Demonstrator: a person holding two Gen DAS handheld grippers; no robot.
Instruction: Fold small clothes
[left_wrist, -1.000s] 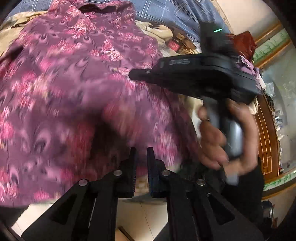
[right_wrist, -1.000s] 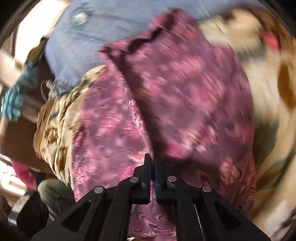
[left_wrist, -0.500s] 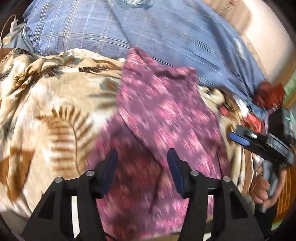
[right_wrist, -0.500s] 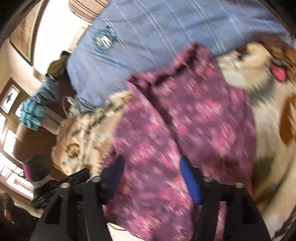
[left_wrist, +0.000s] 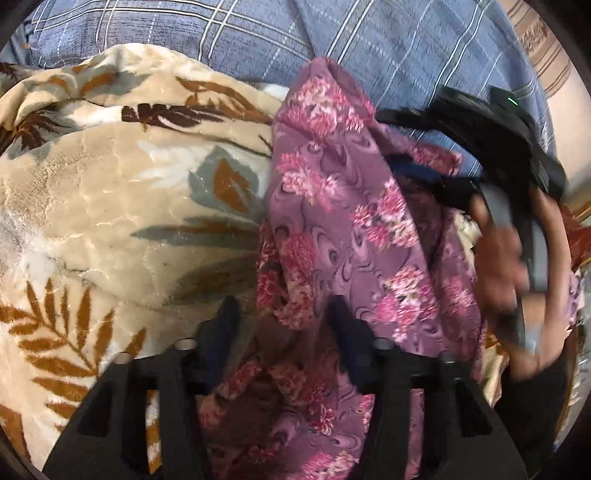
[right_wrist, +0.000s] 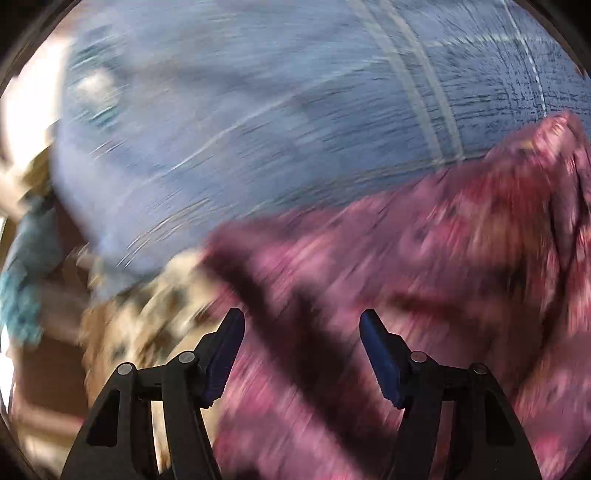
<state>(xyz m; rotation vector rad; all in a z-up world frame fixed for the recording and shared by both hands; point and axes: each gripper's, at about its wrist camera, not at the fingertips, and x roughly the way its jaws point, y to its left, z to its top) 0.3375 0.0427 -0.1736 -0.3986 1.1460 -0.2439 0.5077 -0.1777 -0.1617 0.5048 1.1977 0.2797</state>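
- The purple floral garment (left_wrist: 354, 236) lay folded lengthwise into a long strip, running from about 12 o'clock down to 6 o'clock in my left view; its print showed pink flower clusters on mauve swirls, and its lower end was bunched into darker red creases.
- It rested on the beige leaf-print blanket (left_wrist: 122, 206), which filled the 9 o'clock side, while its upper tip reached the blue checked sheet (left_wrist: 369, 40) at 12 o'clock.
- My left gripper (left_wrist: 282, 325) stood with its jaws wide apart and nothing between them, poised over the strip's crumpled lower end; whether the pads touched the cloth I could not tell.
- At 3 o'clock in that view my right hand (left_wrist: 513, 266) gripped the handle of its tool, at the garment's right edge.
- My right gripper (right_wrist: 302, 345) was likewise spread wide and held nothing; its view was badly smeared, with the garment (right_wrist: 424, 295) from 3 to 6 o'clock, the sheet (right_wrist: 258, 110) at 12, and the blanket (right_wrist: 147, 314) near 8 o'clock.
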